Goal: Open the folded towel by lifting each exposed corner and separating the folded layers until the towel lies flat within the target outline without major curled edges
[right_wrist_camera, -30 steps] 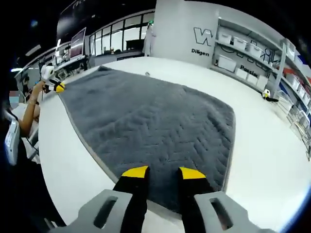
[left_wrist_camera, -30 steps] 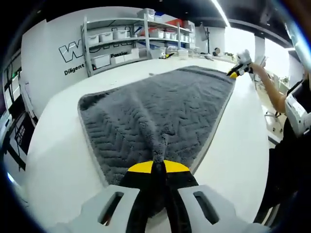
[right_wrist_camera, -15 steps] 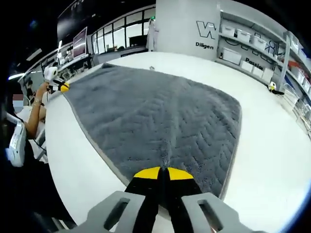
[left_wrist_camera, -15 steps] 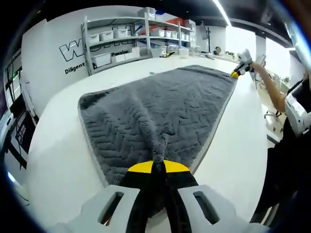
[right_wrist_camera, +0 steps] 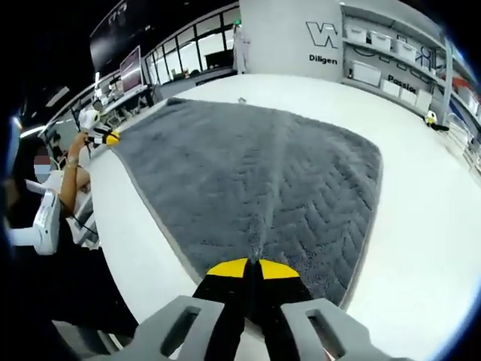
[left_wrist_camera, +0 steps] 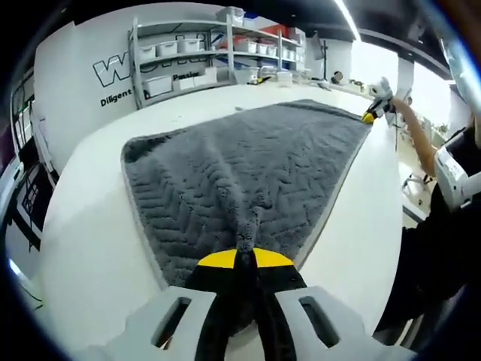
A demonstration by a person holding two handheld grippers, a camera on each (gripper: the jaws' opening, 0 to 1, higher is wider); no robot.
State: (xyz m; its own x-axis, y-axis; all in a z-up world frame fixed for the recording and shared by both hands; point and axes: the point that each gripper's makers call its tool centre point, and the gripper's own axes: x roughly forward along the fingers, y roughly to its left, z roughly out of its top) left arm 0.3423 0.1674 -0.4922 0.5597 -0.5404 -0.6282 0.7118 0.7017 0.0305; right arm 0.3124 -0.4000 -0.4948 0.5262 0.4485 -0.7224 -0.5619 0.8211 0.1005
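Grey towel point(left_wrist_camera: 248, 165) with a herringbone pile and a paler bound edge, spread nearly open across the white table point(left_wrist_camera: 83, 226); in the right gripper view the same towel point(right_wrist_camera: 263, 173) reaches from the near edge to the far corners. The pile looks thick and soft, so the cloth is judged limp, moderately heavy for its area and not slippery: it will drape and drag rather than slide, and it is best taken at the bound corners and hem, where a pinch gathers little material. The left gripper point(left_wrist_camera: 244, 259) is clenched on the near hem, a ridge of cloth puckering up from its yellow-tipped jaws. The right gripper point(right_wrist_camera: 252, 269) is likewise clamped on its own near edge, a faint crease running away from the tips. Each gripper appears small at the far corner of the other's view, in the person's hand. Storage shelves point(left_wrist_camera: 203, 56) with bins stand against the far wall.
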